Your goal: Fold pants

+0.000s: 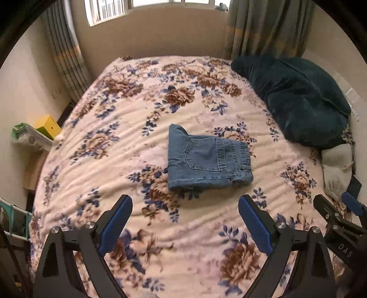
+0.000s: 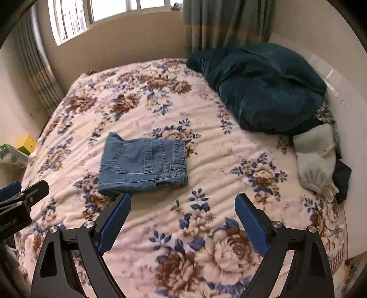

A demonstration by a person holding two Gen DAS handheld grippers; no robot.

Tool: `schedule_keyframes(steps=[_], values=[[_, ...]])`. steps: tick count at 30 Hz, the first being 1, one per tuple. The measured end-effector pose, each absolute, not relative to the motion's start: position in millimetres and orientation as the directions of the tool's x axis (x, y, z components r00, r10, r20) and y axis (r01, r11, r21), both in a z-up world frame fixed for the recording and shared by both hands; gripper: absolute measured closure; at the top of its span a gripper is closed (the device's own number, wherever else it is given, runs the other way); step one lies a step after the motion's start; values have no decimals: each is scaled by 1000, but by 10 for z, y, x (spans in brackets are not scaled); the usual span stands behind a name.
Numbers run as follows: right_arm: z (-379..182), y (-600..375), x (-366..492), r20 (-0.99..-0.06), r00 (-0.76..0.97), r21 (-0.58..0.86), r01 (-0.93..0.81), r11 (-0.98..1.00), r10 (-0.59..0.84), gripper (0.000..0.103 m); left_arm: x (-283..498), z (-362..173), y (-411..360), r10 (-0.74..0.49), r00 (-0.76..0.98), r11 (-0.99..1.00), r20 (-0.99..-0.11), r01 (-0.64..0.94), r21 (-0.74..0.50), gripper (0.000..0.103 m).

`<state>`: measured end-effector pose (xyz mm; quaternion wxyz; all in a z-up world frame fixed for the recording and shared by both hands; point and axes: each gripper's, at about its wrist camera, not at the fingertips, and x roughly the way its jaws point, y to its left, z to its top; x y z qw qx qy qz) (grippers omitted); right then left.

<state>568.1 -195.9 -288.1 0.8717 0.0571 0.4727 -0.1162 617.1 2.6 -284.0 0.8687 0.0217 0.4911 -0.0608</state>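
Note:
A pair of blue denim pants (image 1: 207, 159) lies folded into a compact rectangle on the floral bedspread (image 1: 128, 128), back pocket up. In the right wrist view the same pants (image 2: 143, 164) lie left of centre. My left gripper (image 1: 185, 201) hangs well above the bed, near side of the pants, open with nothing between its blue pads (image 1: 115, 225). My right gripper (image 2: 182, 200) is also high above the bed and open, empty, with the pants beyond its left finger. Each gripper shows at the edge of the other's view: the right gripper (image 1: 339, 206) and the left gripper (image 2: 23, 185).
A dark teal blanket (image 1: 296, 96) is heaped at the bed's far right, with a grey-white cloth (image 2: 314, 158) below it. Curtains (image 1: 66, 48) and a window (image 2: 96, 11) line the far wall. A yellow box (image 1: 49, 126) and a shelf stand left of the bed.

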Motion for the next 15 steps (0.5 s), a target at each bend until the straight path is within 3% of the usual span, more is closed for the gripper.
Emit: schedule_keyframes(steps=[15], values=[[-1050,-1509,3370,-728,661,-26,241,970,-183,9,4013,-1367,384,-78,648,991,-757,134,13,8]])
